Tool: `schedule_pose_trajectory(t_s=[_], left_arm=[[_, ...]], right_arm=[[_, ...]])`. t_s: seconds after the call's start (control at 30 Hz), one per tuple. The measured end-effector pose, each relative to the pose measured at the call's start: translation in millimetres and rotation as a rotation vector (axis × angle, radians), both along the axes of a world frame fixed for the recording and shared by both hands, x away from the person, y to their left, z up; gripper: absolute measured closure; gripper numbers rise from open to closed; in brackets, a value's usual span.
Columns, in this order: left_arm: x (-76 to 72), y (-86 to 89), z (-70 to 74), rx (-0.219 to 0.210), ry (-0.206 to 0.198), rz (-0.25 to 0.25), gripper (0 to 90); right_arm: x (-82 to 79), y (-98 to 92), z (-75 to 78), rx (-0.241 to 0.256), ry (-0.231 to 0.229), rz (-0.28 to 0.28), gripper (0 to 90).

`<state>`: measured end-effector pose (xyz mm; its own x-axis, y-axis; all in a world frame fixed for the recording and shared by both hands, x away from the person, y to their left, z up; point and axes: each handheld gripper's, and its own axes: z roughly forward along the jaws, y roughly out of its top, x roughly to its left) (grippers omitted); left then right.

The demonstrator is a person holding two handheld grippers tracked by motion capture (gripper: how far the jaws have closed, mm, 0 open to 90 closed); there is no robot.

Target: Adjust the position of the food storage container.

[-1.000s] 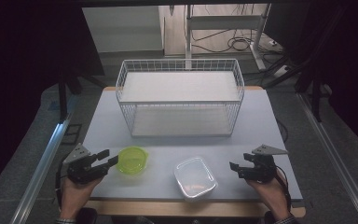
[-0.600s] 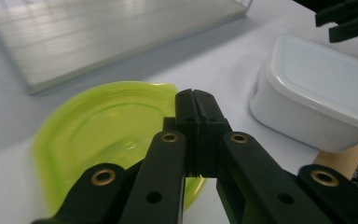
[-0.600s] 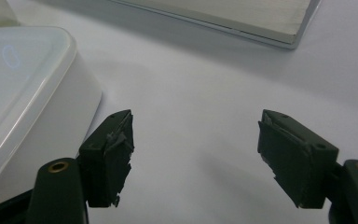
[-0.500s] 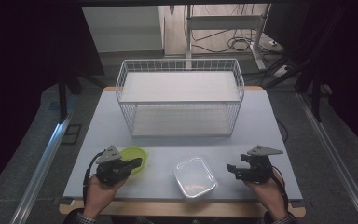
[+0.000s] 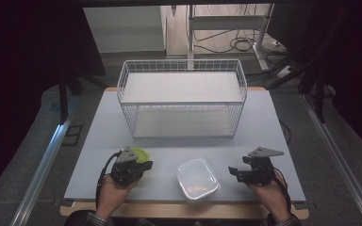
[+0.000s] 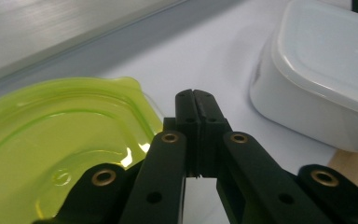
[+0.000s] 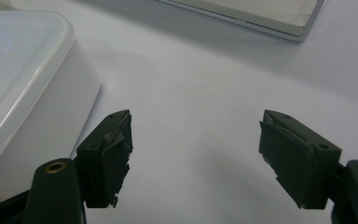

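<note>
Bright table, dark surroundings

From above, your table is evenly lit while the frame's left and right edges fall almost black. In the left gripper view, glare streaks the green bowl; its near jaws blur. The white container looks soft at upper left.

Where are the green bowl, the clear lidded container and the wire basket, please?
green bowl (image 6: 51,140): left gripper view, inner floor.
clear lidded container (image 5: 197,179): high view, lid centre.
wire basket (image 5: 181,104): high view, front rim.

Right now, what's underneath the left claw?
The green bowl sits under the left claw, which covers most of it from above. From the left gripper view its inside looks bare, though the claw's arms hide the near part.
</note>
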<state>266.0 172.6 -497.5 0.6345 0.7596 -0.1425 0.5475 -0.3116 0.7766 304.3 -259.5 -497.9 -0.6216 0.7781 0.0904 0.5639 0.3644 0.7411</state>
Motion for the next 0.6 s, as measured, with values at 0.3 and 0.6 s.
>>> schedule_pose_trajectory(t_s=[0.3,0.6], left_arm=[[5.1,15.8,-1.0,0.016,-0.017,0.061,89.6],[10.5,42.0,-2.3,0.026,-0.016,0.121,89.7]], right_arm=[[-0.6,0.7,0.6,0.004,-0.004,0.005,25.5],[-1.3,2.7,0.6,0.0,-0.006,0.012,25.5]])
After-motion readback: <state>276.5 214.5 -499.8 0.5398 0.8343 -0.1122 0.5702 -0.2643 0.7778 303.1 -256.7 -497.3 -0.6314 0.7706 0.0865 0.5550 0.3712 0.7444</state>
